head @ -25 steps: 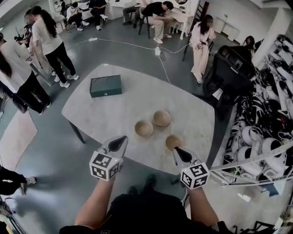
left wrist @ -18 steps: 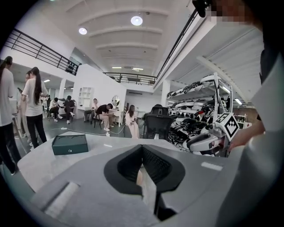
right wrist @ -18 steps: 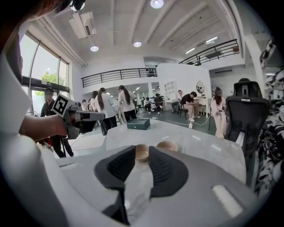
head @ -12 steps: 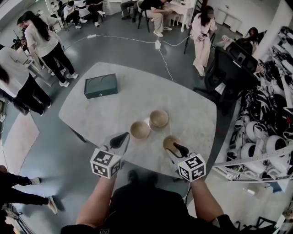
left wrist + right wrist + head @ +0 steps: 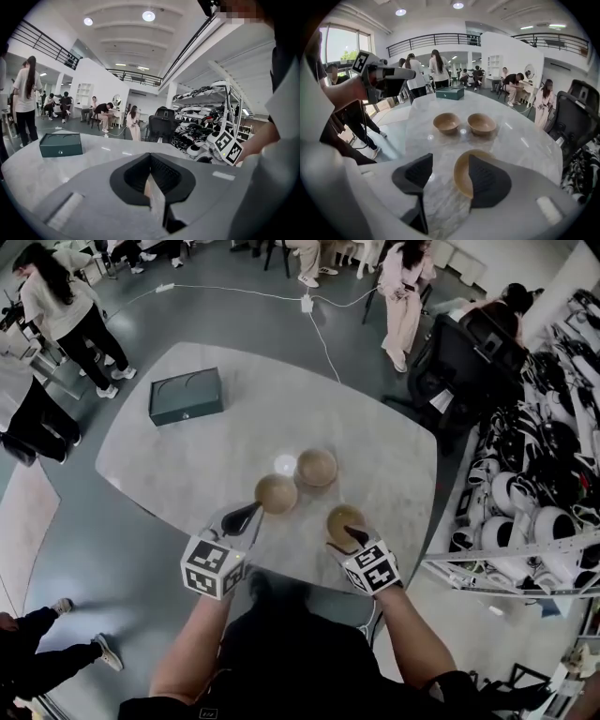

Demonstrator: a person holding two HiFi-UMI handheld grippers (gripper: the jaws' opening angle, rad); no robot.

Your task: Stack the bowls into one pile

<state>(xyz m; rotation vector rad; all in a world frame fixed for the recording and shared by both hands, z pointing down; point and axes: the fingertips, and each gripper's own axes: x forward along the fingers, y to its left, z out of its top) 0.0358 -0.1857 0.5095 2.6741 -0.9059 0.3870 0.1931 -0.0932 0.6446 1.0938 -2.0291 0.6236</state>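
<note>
From your head view, three shallow, round, tan bowls stand unstacked on the pale marbled oval worktop [image 5: 216, 437]. The nearest bowl [image 5: 341, 517] is by the front edge, the middle bowl [image 5: 277, 493] lies up and left of it, and the far bowl [image 5: 317, 467] sits just beside that one. A dark green rectangular box [image 5: 186, 396] lies well apart towards the far left edge. Your left gripper [image 5: 246, 515] hovers just left of the middle bowl, and your right gripper [image 5: 352, 534] points down at the nearest bowl's near rim. In your left gripper view, the dark fingers [image 5: 164, 176] are closed on each other with nothing held. The box [image 5: 60, 144] rests on the worktop at the left, and your right gripper's marker cube shows at the right. In your right gripper view, the fingers [image 5: 487, 180] stand wide apart, having just been opening. The nearest bowl's [image 5: 461, 176] left rim lies between them. One finger is over its hollow and the other over bare worktop, and neither presses on the bowl. Beyond them the middle bowl [image 5: 446, 122] and the far bowl [image 5: 481, 123] sit side by side, with the box [image 5: 450, 93] behind them. Your left gripper [image 5: 408, 73] shows at the upper left.
</note>
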